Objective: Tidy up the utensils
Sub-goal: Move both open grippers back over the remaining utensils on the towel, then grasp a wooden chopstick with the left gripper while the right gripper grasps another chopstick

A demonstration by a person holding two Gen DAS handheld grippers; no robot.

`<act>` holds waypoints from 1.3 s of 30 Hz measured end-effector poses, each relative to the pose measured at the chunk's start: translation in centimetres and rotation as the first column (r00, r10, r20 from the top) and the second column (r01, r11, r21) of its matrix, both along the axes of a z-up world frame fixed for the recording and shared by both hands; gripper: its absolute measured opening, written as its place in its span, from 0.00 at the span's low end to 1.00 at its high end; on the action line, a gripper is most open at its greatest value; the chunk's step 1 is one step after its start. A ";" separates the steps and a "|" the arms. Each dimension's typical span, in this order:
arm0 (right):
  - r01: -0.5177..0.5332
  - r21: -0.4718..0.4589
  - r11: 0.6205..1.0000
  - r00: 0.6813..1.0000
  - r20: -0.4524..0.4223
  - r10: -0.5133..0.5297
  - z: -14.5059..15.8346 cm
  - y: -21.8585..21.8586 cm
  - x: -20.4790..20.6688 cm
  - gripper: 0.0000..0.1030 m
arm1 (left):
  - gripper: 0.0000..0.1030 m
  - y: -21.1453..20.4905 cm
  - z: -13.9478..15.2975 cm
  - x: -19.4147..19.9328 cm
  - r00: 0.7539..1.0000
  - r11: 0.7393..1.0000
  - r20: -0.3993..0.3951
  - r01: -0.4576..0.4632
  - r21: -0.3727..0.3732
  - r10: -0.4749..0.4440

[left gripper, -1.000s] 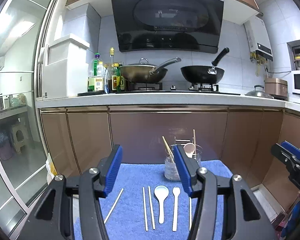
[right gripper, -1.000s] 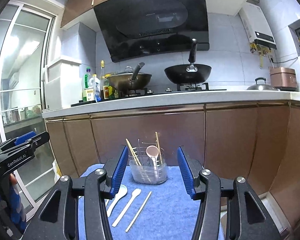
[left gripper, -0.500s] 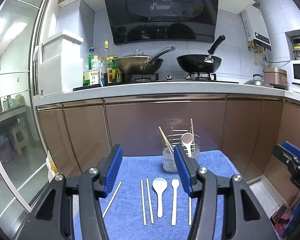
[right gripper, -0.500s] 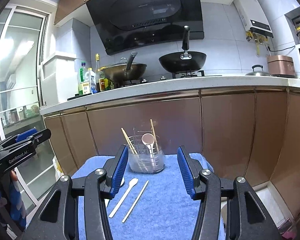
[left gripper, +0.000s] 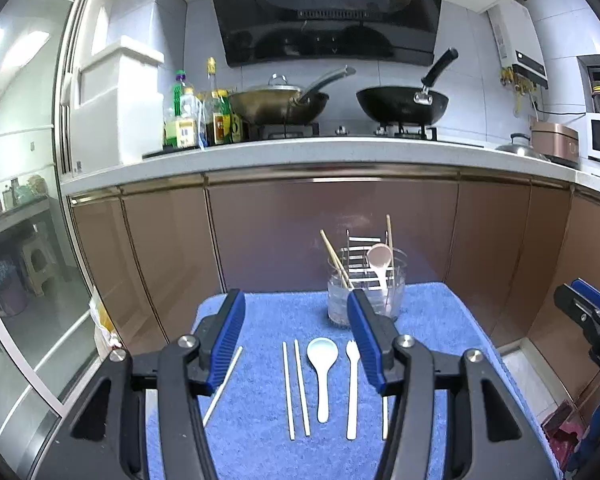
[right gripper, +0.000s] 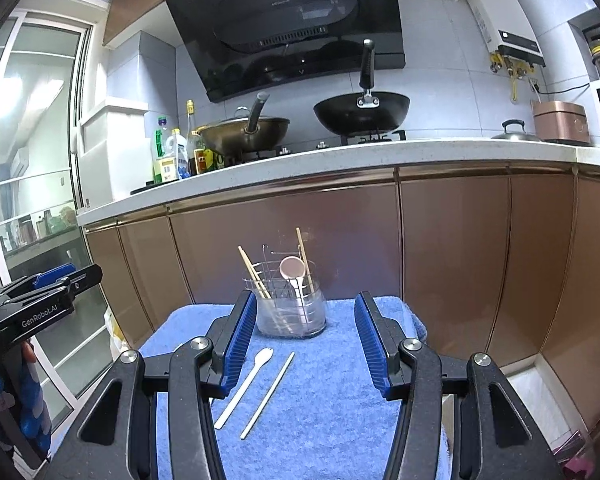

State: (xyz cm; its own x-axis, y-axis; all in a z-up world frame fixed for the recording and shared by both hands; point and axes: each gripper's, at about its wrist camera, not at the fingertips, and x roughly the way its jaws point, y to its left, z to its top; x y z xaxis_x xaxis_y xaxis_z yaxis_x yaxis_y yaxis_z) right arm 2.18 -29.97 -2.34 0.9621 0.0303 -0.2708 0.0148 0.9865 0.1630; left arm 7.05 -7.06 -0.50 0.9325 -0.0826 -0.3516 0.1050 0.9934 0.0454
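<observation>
Right, both tools hover over the blue towel (left gripper: 260,320) on the low desk, in front of the brown cabinet doors (left gripper: 284,232).

Left tool (left gripper: 296,330): jaws apart, nothing between the pads. Right tool (right gripper: 306,338): jaws apart too, empty. The right tool also shows at the right edge of the left view, the left tool at the left edge of the right view.

Clear utensil holder (right gripper: 291,312) stands upright at the far end of the towel. In it: a pinkish spoon (right gripper: 292,270), bowl up, plus wooden chopsticks (right gripper: 252,270) leaning out, and a wire rack (left gripper: 363,258) inside.

Loose pieces lie flat on the towel, nearer than the holder, roughly parallel. In the left view, left to right: a single chopstick (left gripper: 224,386) angled beside the left finger, a chopstick pair (left gripper: 296,388), a white spoon (left gripper: 322,372), a white fork (left gripper: 353,388), then another stick (left gripper: 385,416) mostly hidden behind the right finger. The right view shows the fork and that stick between its fingers, short of the holder.

Neither tool touches any utensil.

Behind: worktop (right gripper: 340,156) with two woks (left gripper: 402,104) and bottles (left gripper: 196,120).
</observation>
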 end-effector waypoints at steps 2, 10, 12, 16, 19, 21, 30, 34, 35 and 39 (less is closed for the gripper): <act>-0.007 0.002 1.000 1.000 -0.021 0.007 -0.2 0.1 0.7 0.49 | 0.50 0.6 -0.3 0.8 0.999 1.000 -0.036 0.007 -0.019 -0.008; -0.080 -0.006 0.997 0.987 -0.142 0.078 -1.5 1.3 4.1 0.49 | 0.50 5.5 -2.9 7.3 0.929 0.975 -0.331 0.103 -0.199 -0.166; -0.099 -0.006 0.995 0.979 -0.181 0.096 -2.0 1.7 5.3 0.49 | 0.50 6.2 -4.2 8.9 0.896 0.971 -0.398 0.119 -0.207 -0.195; -0.159 0.069 0.985 0.945 -0.277 0.172 -3.7 2.1 9.1 0.47 | 0.49 6.7 -7.8 12.2 0.820 0.969 -0.531 0.109 -0.220 -0.212; -0.191 0.086 0.978 0.910 -0.358 0.209 -5.3 2.8 12.3 0.41 | 0.49 6.8 -10.8 15.5 0.757 0.967 -0.618 0.072 -0.243 -0.212; -0.215 0.123 0.969 0.871 -0.424 0.247 -6.9 3.2 14.9 0.35 | 0.49 6.8 -12.2 17.5 0.721 0.965 -0.659 0.048 -0.258 -0.213; -0.178 0.203 0.963 0.715 -0.646 0.268 -13.3 3.7 25.4 0.27 | 0.44 6.0 -16.5 25.6 0.605 0.972 -0.773 0.005 -0.237 -0.192; -0.147 0.188 0.971 0.654 -0.718 0.238 -15.7 3.9 28.5 0.21 | 0.38 5.7 -17.8 27.3 0.567 0.973 -0.802 0.000 -0.231 -0.190; -0.138 0.185 0.973 0.641 -0.732 0.230 -16.2 3.9 29.0 0.21 | 0.38 5.6 -18.1 27.7 0.558 0.973 -0.808 0.000 -0.230 -0.190; -0.127 0.168 0.978 0.595 -0.776 0.210 -17.6 4.1 30.5 0.21 | 0.32 5.2 -19.2 28.8 0.523 0.976 -0.832 -0.001 -0.218 -0.185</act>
State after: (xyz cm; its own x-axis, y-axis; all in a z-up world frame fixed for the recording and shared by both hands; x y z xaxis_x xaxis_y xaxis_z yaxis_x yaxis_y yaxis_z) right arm 32.67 -25.82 -19.96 0.3531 0.2322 -0.9063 0.0134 0.9673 0.2531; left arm 35.83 -1.84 -19.68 0.1884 -0.2936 -0.9372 0.0925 0.9553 -0.2807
